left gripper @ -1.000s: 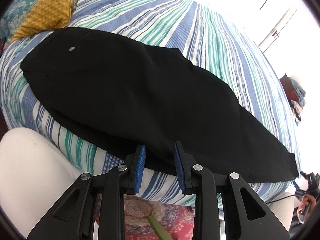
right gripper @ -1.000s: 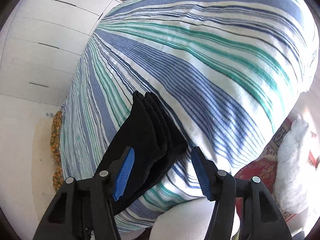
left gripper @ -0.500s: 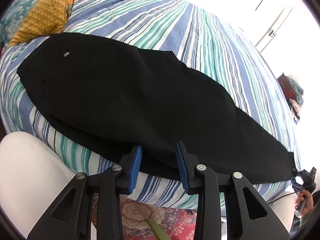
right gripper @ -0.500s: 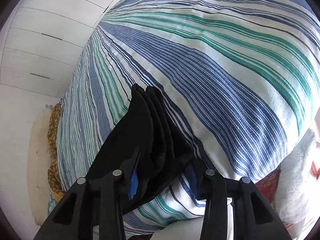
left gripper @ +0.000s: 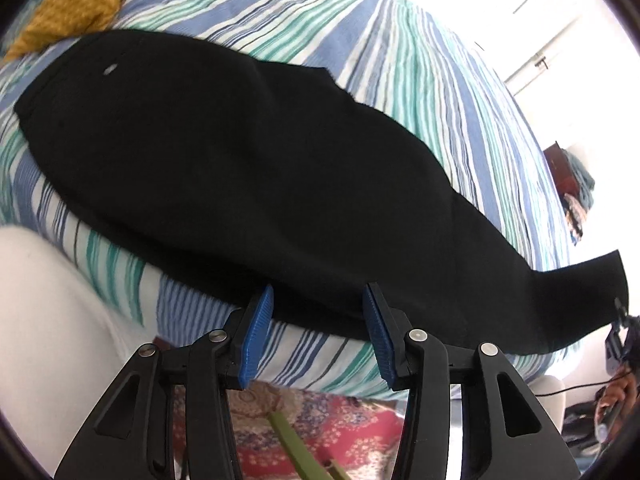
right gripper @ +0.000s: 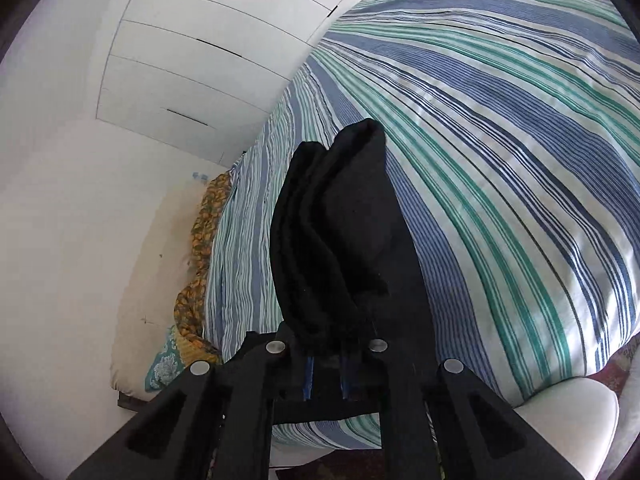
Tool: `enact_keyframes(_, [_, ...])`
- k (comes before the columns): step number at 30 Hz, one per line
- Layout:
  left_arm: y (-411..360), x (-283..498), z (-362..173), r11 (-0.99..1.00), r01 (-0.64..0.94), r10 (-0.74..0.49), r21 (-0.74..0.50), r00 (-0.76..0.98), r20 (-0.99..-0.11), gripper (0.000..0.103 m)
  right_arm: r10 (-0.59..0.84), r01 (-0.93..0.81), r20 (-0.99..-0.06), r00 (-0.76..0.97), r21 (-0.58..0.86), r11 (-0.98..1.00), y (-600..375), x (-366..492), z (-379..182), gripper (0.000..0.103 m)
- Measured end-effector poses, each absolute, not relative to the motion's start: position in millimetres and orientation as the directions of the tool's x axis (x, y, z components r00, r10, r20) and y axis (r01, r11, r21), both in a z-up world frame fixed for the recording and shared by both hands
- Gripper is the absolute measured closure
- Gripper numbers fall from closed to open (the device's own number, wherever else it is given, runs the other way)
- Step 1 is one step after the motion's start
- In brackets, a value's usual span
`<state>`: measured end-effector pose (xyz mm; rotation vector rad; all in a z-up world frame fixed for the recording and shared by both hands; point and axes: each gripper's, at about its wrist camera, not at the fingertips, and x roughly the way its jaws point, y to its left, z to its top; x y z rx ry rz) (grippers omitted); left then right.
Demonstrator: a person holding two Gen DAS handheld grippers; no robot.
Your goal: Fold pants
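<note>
The left gripper (left gripper: 318, 320) hangs at the near edge of the bed with its blue pads (left gripper: 256, 334) spread wide and nothing between them. Just ahead of its fingertips lie the black pants (left gripper: 248, 168), stretched lengthwise across the striped bedspread (left gripper: 420, 64), the near edge of the cloth just past the tips of both pads. Off to the gripper's far left, beyond the waist end, a mustard-yellow cushion (left gripper: 76, 4) sits on the bed. Below the gripper, under the bed's edge, a red patterned rug (left gripper: 320, 420) covers the floor. To its right the leg end of the pants lifts off the bedspread and rises toward the edge of the view.

The right gripper (right gripper: 326, 372) is closed tight on that leg end: the pants (right gripper: 332, 232) bunch into several upright folds that stand up from between its fingers, the pads nearly hidden by cloth. Ahead and to the right of it spreads the bedspread (right gripper: 500, 160). To its left are white cupboard doors (right gripper: 192, 40) and, along the bed's far side, a strip of orange patterned fabric (right gripper: 202, 232).
</note>
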<state>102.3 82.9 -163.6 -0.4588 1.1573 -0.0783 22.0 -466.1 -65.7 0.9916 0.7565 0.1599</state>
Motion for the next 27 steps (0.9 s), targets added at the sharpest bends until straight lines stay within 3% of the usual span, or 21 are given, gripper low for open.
enact_keyframes(4, [116.8, 73.7, -148.6, 0.869, -0.245, -0.295, -0.431, 0.443, -0.847, 0.056, 0.471, 0.195, -0.479, 0.741, 0.824, 0.531, -456.5, 23.7, -65.1, 0.093])
enact_keyframes(10, [121.3, 60.4, -106.9, 0.863, -0.207, -0.293, -0.460, 0.537, -0.791, 0.055, 0.559, 0.080, -0.387, 0.733, 0.866, 0.494, -419.3, 37.9, -48.5, 0.093])
enact_keyframes(14, [112.8, 80.7, -100.4, 0.869, -0.176, -0.296, -0.462, 0.564, -0.771, 0.054, 0.671, -0.024, -0.308, 0.674, 0.899, 0.437, -343.9, 72.8, -47.3, 0.093])
enact_keyframes(18, [108.2, 108.1, -108.3, 0.862, -0.157, -0.323, -0.482, 0.562, -0.761, 0.054, 0.748, -0.088, -0.300, 0.593, 0.898, 0.430, -242.8, 110.4, -68.8, 0.093])
enact_keyframes(23, [113.3, 122.5, -124.9, 0.873, -0.166, -0.306, -0.459, 0.547, -0.779, 0.054, 0.711, -0.249, -0.501, 0.493, 0.702, 0.667, -99.8, 128.8, -111.0, 0.089])
enact_keyframes(25, [121.1, 121.1, -130.8, 0.870, -0.192, -0.296, -0.454, 0.533, -0.793, 0.054, 0.661, -0.299, -0.625, 0.416, 0.592, 0.748, -56.3, 128.0, -138.1, 0.071])
enact_keyframes(27, [128.4, 113.9, -131.2, 0.857, -0.205, -0.305, -0.472, 0.536, -0.787, 0.054, 0.628, -0.346, -0.686, 0.367, 0.526, 0.777, -39.7, 115.0, -153.0, 0.065])
